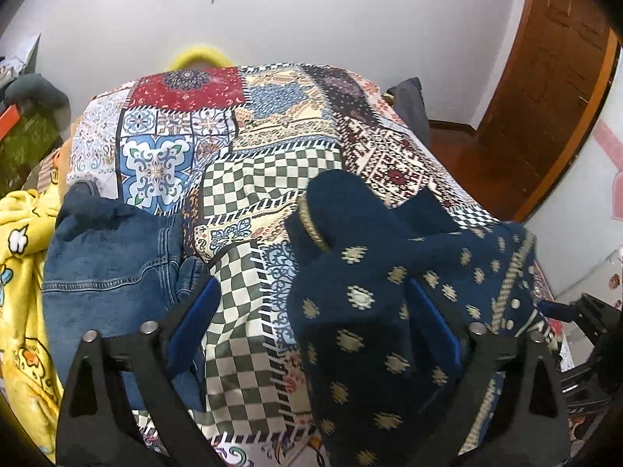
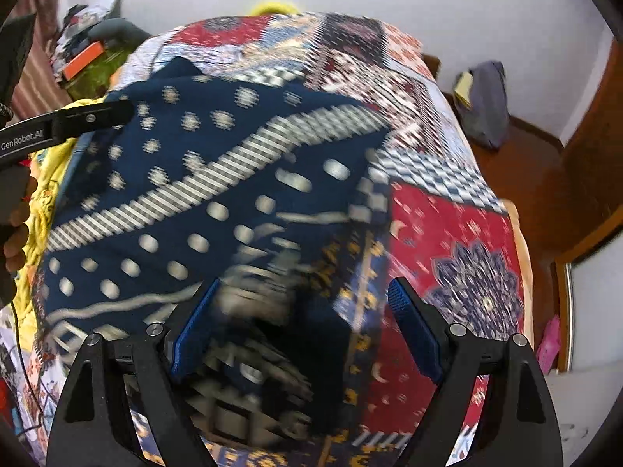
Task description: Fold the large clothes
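Note:
A navy garment with cream dots and a striped band (image 2: pixel 202 194) lies spread over the patchwork bed cover (image 2: pixel 447 233). In the left wrist view it is bunched up (image 1: pixel 370 303), with a cuff sticking up. My left gripper (image 1: pixel 315 311) is open, its right finger hidden behind the navy cloth, its left finger beside the jeans. My right gripper (image 2: pixel 303 311) is open, jaws wide, over the garment's near edge, which is motion-blurred. The left gripper's body (image 2: pixel 70 120) shows at the left of the right wrist view.
Blue jeans (image 1: pixel 113 268) lie on the left of the bed beside a yellow cartoon blanket (image 1: pixel 19 272). The patchwork cover (image 1: pixel 241 144) spans the bed. A white wall stands behind, a wooden door (image 1: pixel 545 116) and floor to the right. A grey bag (image 2: pixel 486 105) leans against the wall.

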The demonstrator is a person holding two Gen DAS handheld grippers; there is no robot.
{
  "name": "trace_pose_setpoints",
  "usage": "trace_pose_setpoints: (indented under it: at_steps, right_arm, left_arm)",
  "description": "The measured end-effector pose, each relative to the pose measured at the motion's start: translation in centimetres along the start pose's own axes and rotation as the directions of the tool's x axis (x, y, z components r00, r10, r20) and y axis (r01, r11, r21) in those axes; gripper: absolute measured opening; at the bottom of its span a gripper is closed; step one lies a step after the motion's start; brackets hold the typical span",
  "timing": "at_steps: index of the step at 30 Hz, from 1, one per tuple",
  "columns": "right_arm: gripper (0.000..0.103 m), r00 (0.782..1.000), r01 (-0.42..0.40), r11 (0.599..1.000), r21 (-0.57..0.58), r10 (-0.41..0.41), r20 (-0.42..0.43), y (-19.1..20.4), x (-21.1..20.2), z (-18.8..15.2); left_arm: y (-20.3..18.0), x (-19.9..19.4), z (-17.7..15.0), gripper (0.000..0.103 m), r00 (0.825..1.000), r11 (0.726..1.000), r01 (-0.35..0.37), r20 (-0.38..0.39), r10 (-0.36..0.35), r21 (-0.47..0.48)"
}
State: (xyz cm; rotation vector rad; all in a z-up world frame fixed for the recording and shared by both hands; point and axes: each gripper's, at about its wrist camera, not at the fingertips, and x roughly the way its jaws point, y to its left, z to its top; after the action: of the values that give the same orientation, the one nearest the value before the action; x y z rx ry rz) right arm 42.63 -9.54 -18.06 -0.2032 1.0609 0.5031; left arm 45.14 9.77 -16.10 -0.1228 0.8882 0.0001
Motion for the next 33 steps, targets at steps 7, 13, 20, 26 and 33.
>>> trace_pose_setpoints:
  at_steps: [7,13,20,26,33]
  right_arm:
    - [0.084,0.999,0.037,0.999,0.017,-0.038,0.029,-1.4,-2.8,-1.8]
    - [0.084,0.989,0.136,0.987,-0.083,-0.130,0.077,0.0,-5.1,-2.6]
    - [0.084,0.989,-0.028,0.999,-0.042,0.033,0.141,0.3,-6.1,-0.8]
    - [0.084,0.975,-0.220,0.968,0.120,0.216,0.042,-1.5,-1.0,0.7]
    - [0.084,0.922,-0.371,0.886,0.276,0.386,0.000,-3.3,3.6,0.9]
  left_arm:
    - [0.9,-0.8,-0.1,0.099,1.000,0.999,0.022,-0.014,-0.023,-0.041]
    - [0.0,-3.9,-1.3,0.098,1.000,0.999,-0.017,-0.001,0.017,0.044]
    - [-0.9,-5.7,-3.9,0.098,0.995,0.993,0.095,-0.041,-0.092,0.074]
    - [-0.5,-2.8,-5.2,0.098,0.963,0.971,0.235,-0.125,-0.239,-0.041]
    - [1.0,1.4,-4.6,0.098,0.908,0.907,0.354,-0.147,-0.392,-0.227]
